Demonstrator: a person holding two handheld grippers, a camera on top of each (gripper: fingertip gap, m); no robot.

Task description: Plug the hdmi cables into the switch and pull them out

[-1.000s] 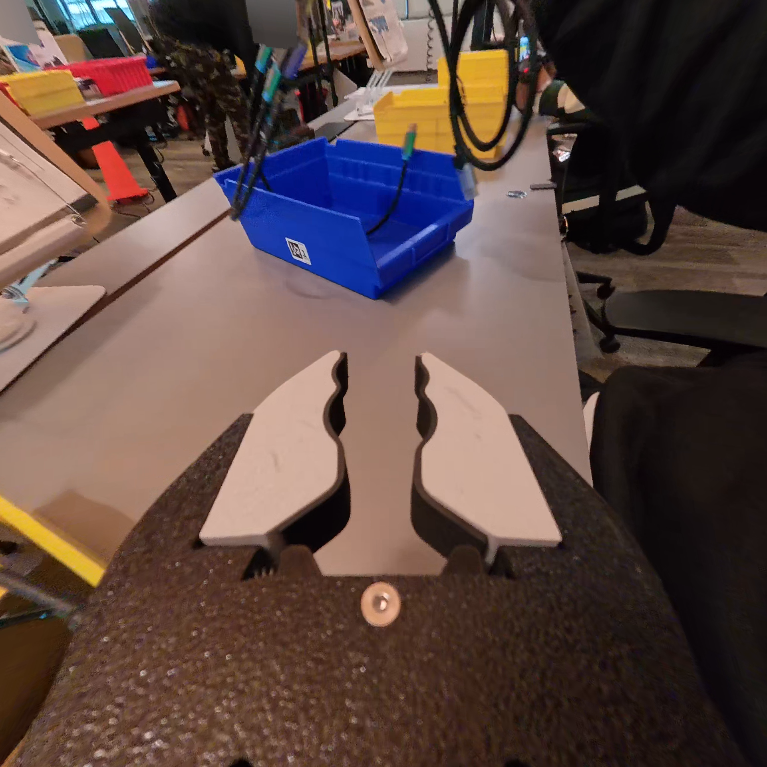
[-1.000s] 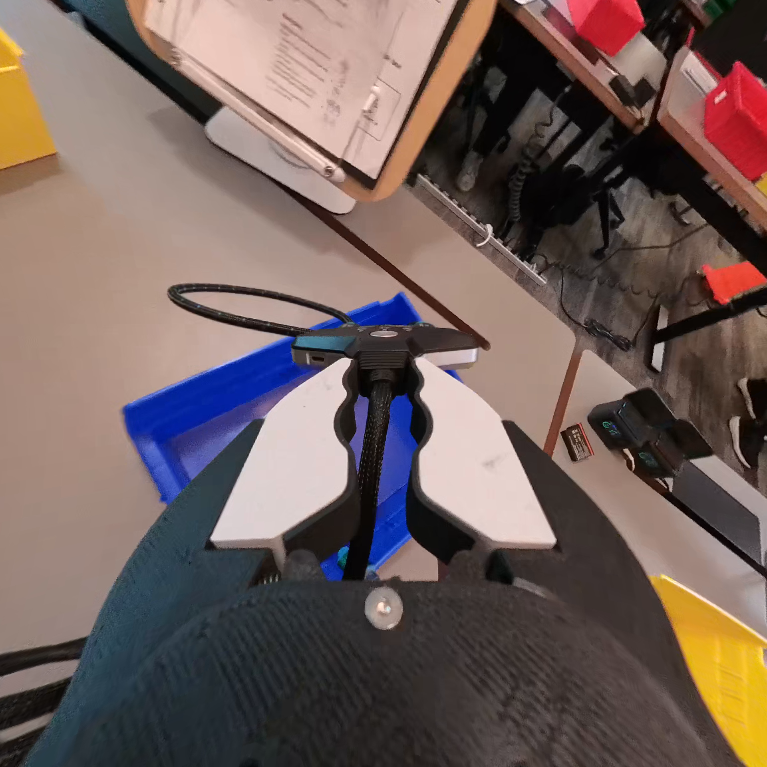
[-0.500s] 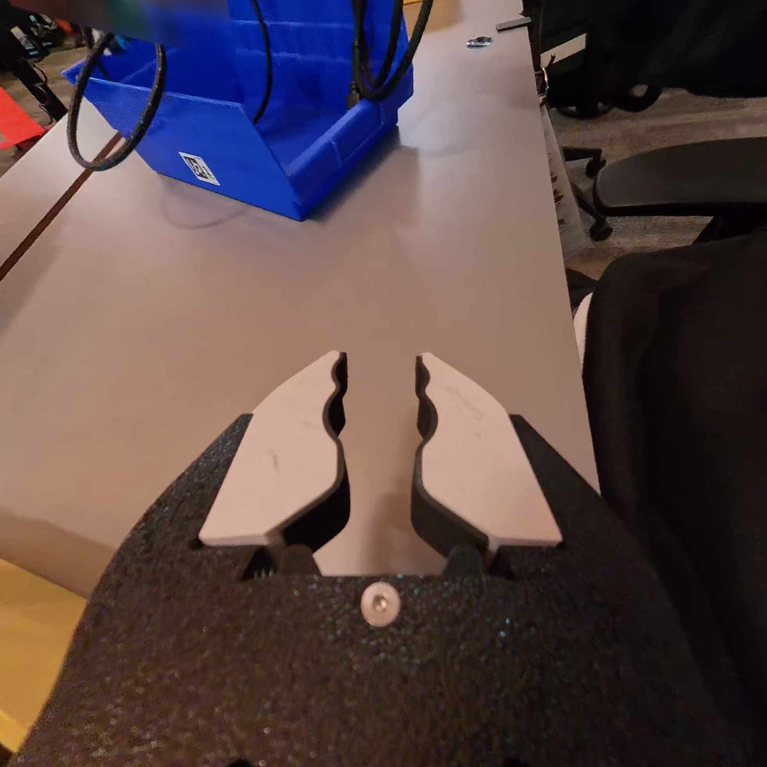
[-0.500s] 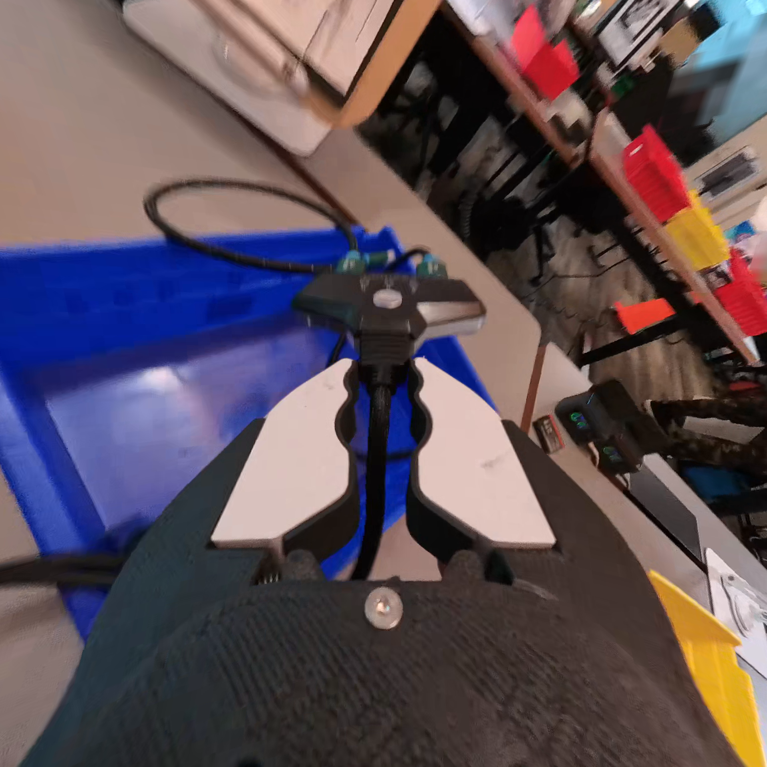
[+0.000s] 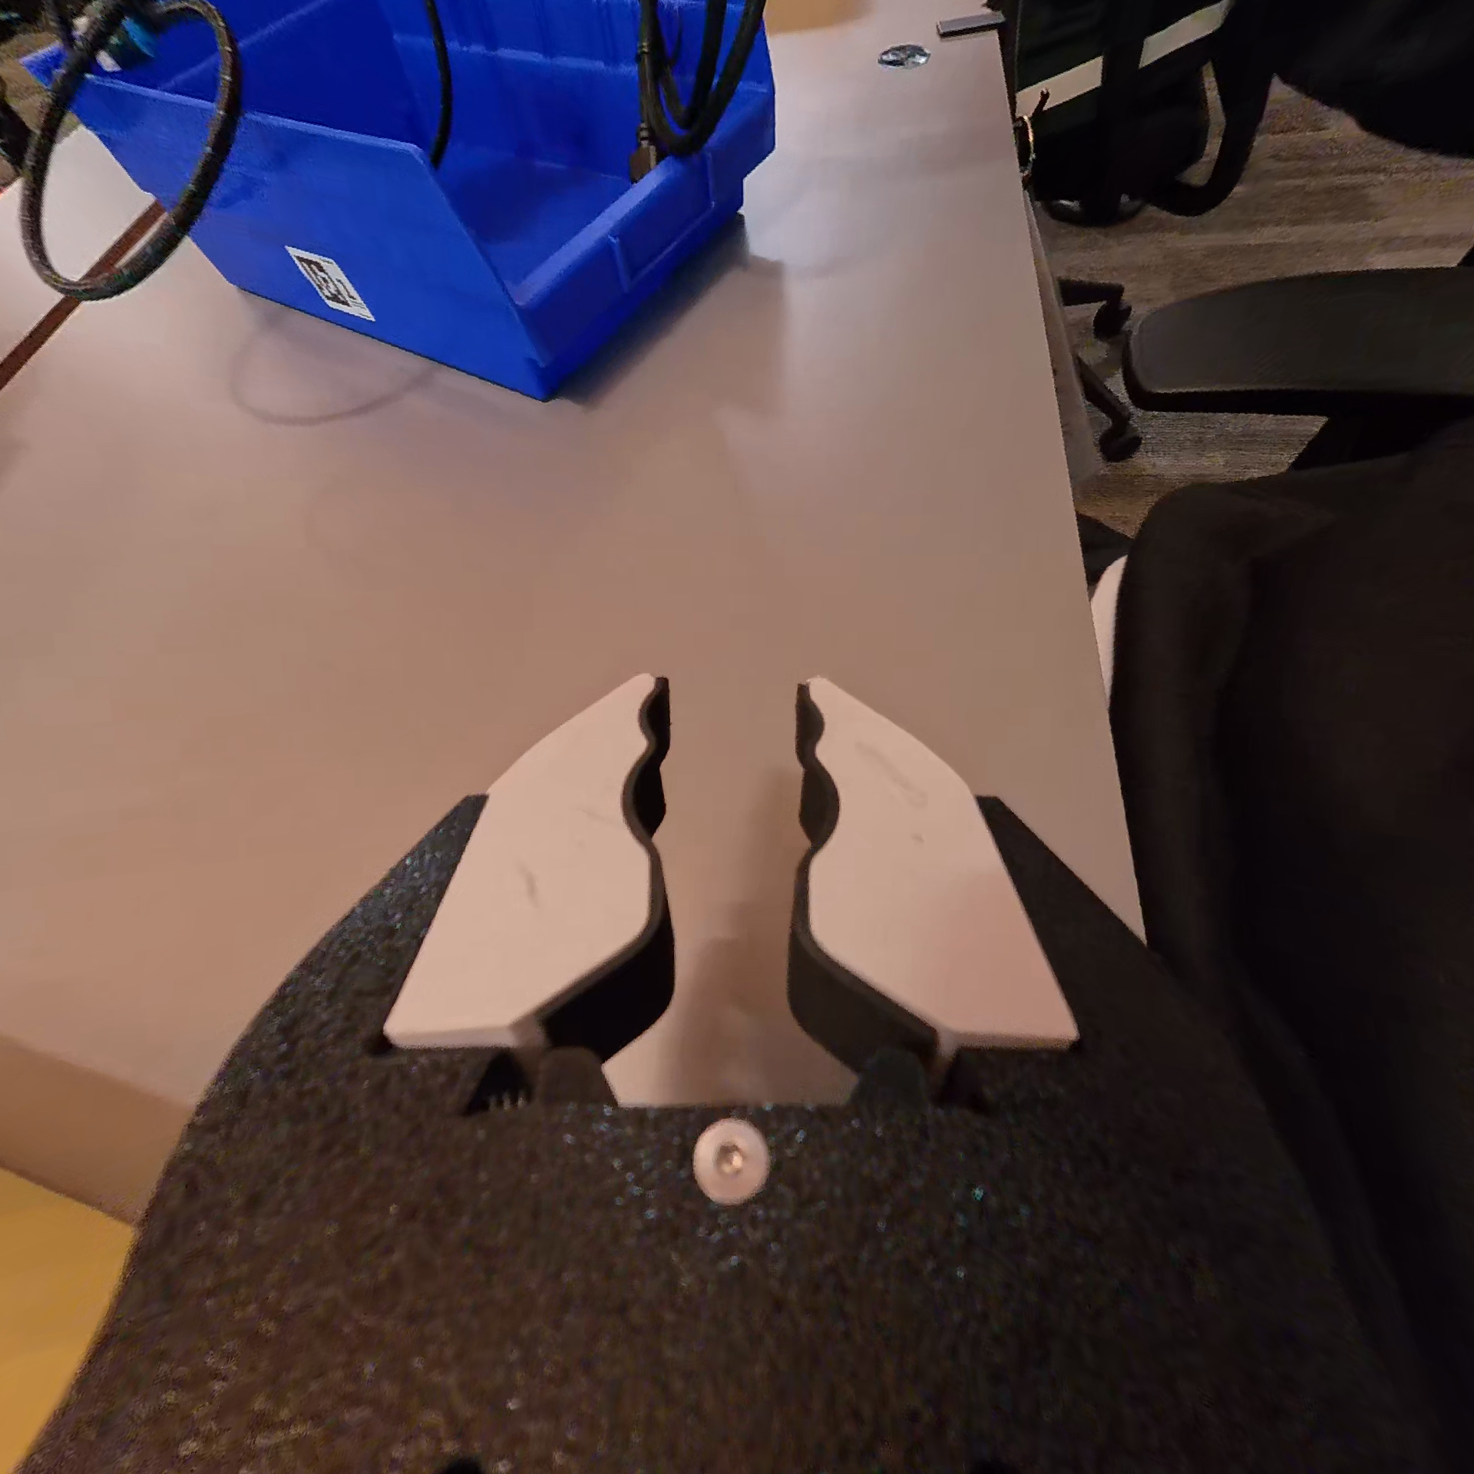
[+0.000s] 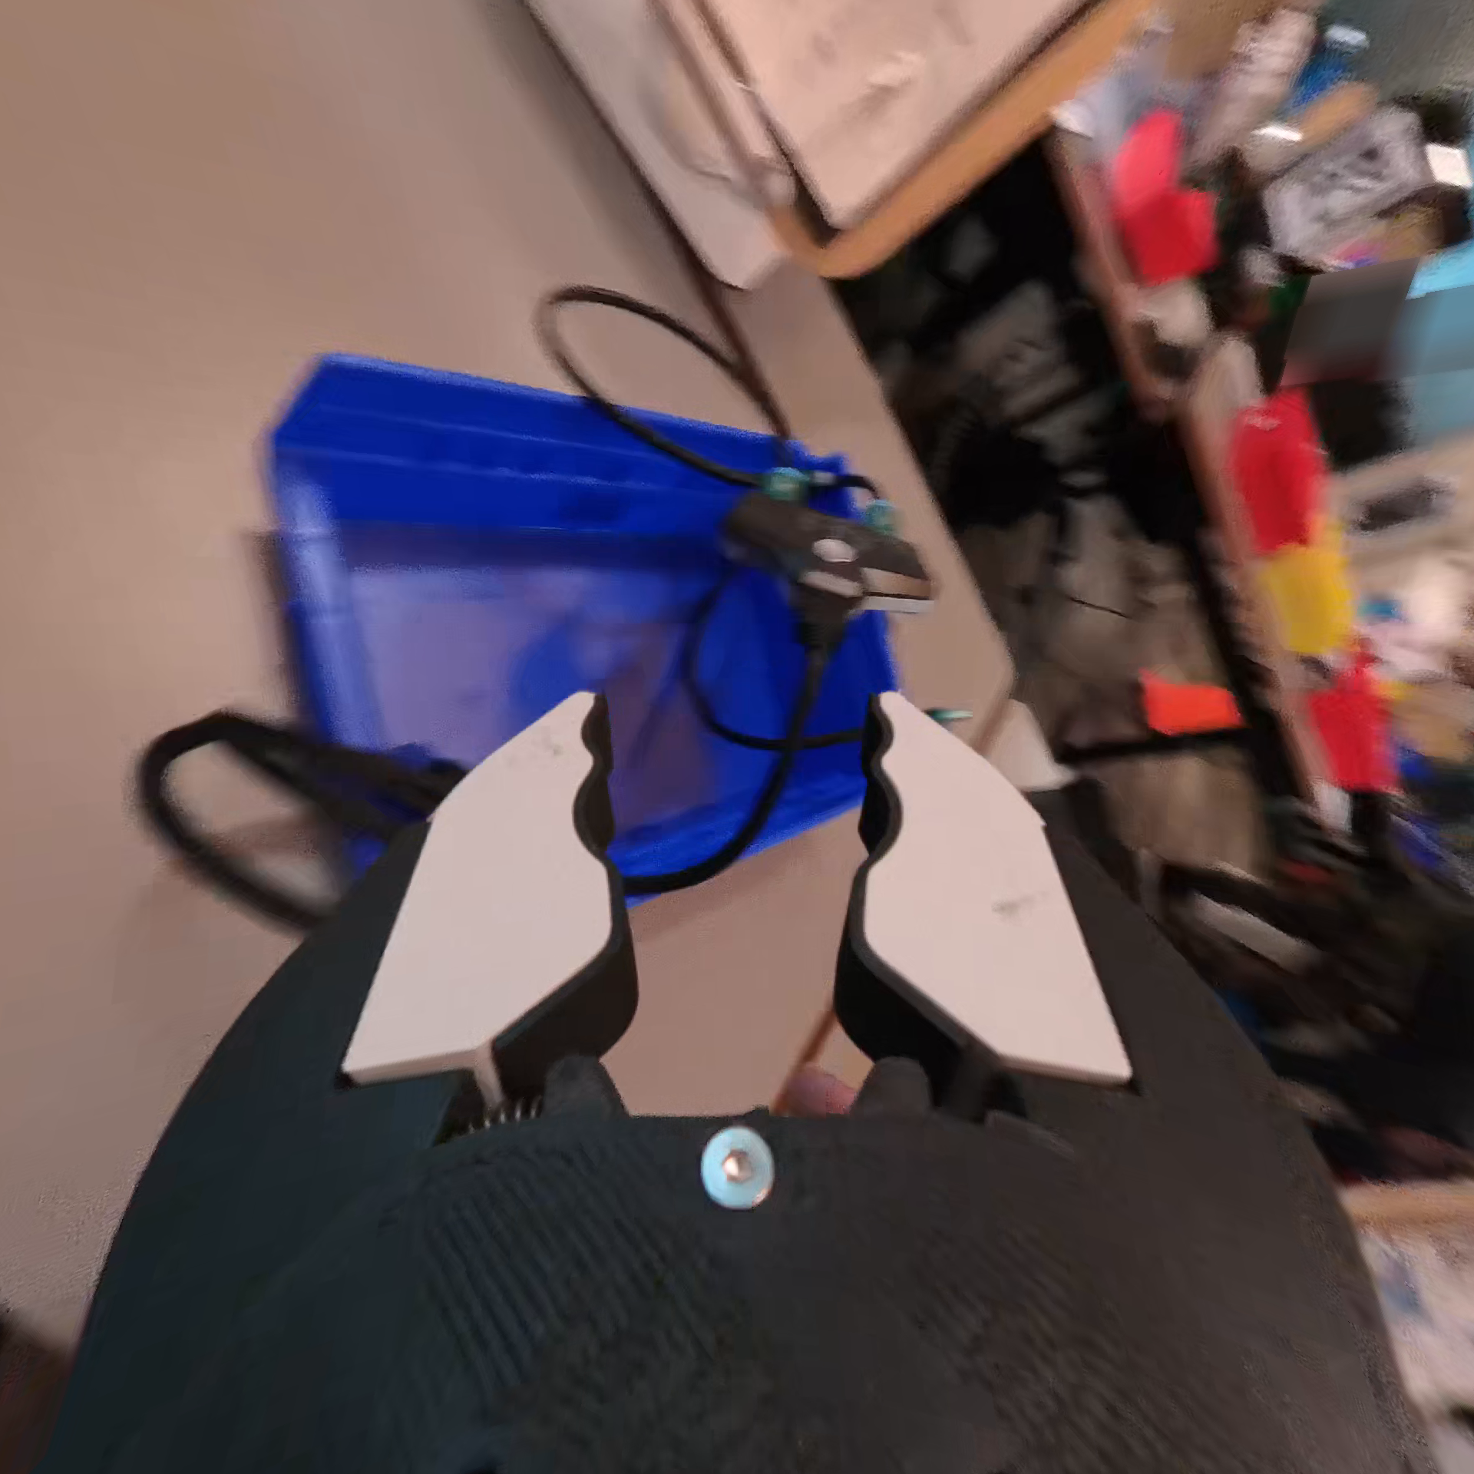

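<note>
Jaws of right gripper [image 6: 738, 702] spread wide, gripping nothing, pointed down at blue bin [image 6: 447, 558]. Black switch [image 6: 829, 554] at bin's far right corner, blurred, clear of the jaws, with braided cables [image 6: 766, 766] trailing from it into and beyond the bin. Jaws of left gripper [image 5: 732, 690] parted too, empty, low over grey counter [image 5: 478, 558]. Same bin [image 5: 447, 231] farther off, black cable loops [image 5: 135, 159] hanging over and beside it. Black chair [image 5: 1300, 343] off counter's right edge.
</note>
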